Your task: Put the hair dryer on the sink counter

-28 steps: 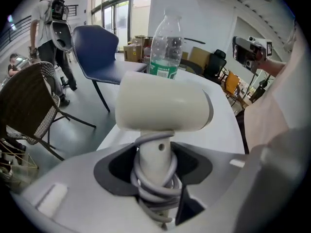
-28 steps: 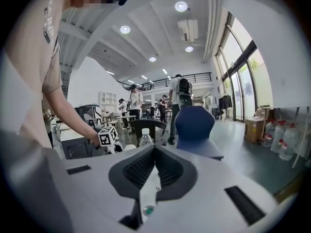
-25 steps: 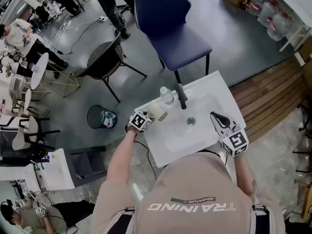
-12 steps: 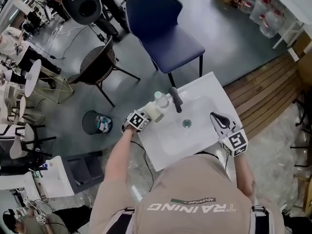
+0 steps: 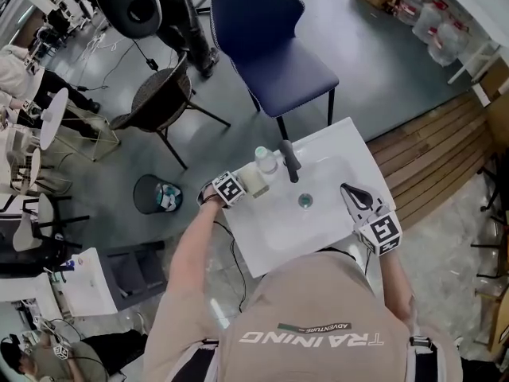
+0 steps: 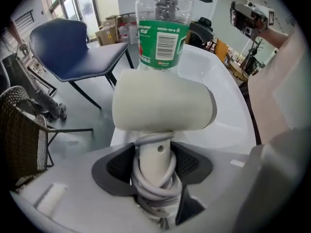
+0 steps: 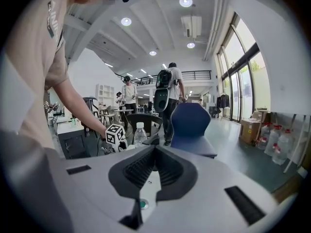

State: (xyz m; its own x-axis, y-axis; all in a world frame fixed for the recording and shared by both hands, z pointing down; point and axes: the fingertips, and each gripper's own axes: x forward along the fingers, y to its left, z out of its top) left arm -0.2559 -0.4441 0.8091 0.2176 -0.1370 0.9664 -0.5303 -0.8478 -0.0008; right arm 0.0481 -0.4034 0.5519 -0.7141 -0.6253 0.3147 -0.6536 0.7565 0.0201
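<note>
Left claw (image 6: 155, 163) stays clamped on the cord-wrapped handle of the hair dryer (image 6: 163, 106). Over the last second its place barely shifts: centre-left of the head view, at the left rear corner of the sink worktop (image 5: 258, 245), just before a water bottle (image 6: 163, 38).

Judgement: placement is near and release is not yet made; contact with the worktop cannot be confirmed.

The barrel's long axis lies across the left gripper view, open end right, handle running down into the claw.

Right claw (image 7: 154, 154), lower right of the head view, is closed and empty.

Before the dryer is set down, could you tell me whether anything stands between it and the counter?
A bottle stands on the counter right behind the dryer held by the left gripper; nothing else visible.
</note>
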